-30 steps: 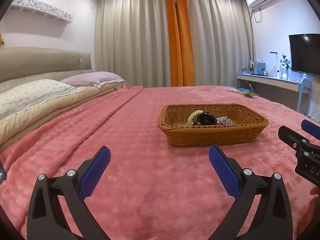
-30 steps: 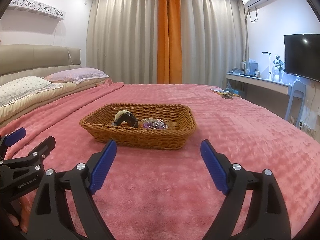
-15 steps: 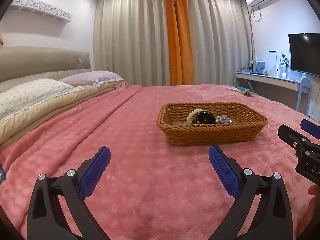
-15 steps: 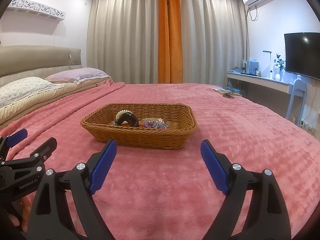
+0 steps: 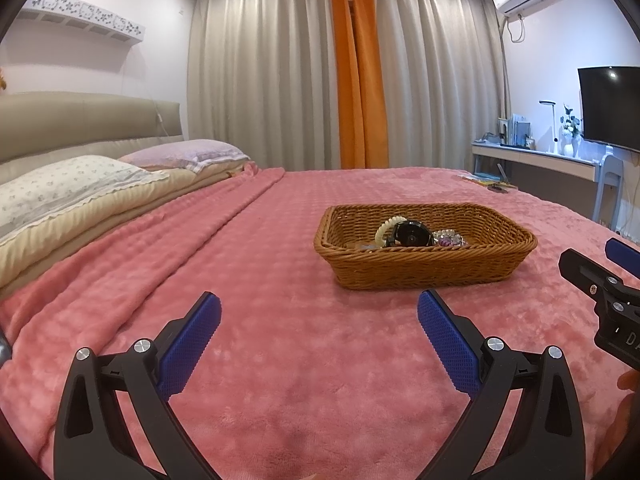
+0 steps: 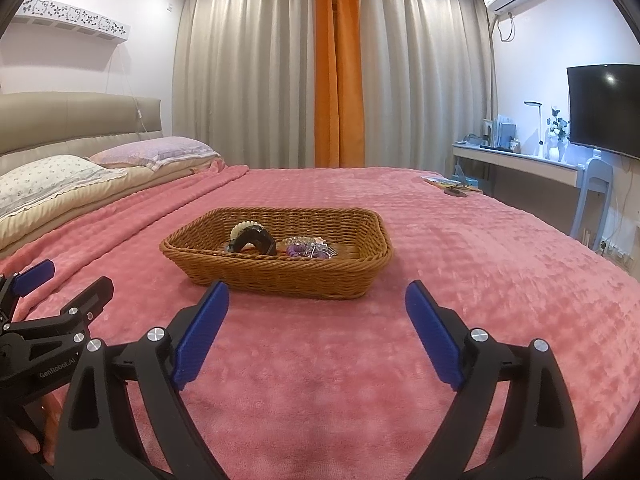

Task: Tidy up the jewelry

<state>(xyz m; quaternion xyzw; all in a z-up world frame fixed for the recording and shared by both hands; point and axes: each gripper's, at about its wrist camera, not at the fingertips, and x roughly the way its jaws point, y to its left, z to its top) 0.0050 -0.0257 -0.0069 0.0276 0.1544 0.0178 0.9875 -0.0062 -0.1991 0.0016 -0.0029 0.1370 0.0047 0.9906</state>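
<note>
A brown wicker basket sits on the pink blanket that covers the bed, well out from the pillows and nearer the foot side. Inside it lies the jewelry, bunched toward the middle: a cream ring-shaped piece leaning against a black watch-like piece, and just beside them a cluster of clear and purple beads. From the right wrist view the same heap shows as a black curved band with the cream piece behind it and the purple bead cluster touching its right side; finer detail is too small to tell. The left claw is held low over the blanket, short of the basket and left of it, its two blue-padded fingers spread wide with nothing between them. The right claw is likewise splayed wide and empty — the basket's near wall lies just beyond its fingertips, roughly centred between them. Each claw appears at the edge of the other's view: the right claw's black frame at the far right of the left view, the left claw's frame at the lower left of the right view. Behind the bed hang grey curtains with an orange strip — at the right, a white tabletop with a lamp stands under a dark wall screen.
</note>
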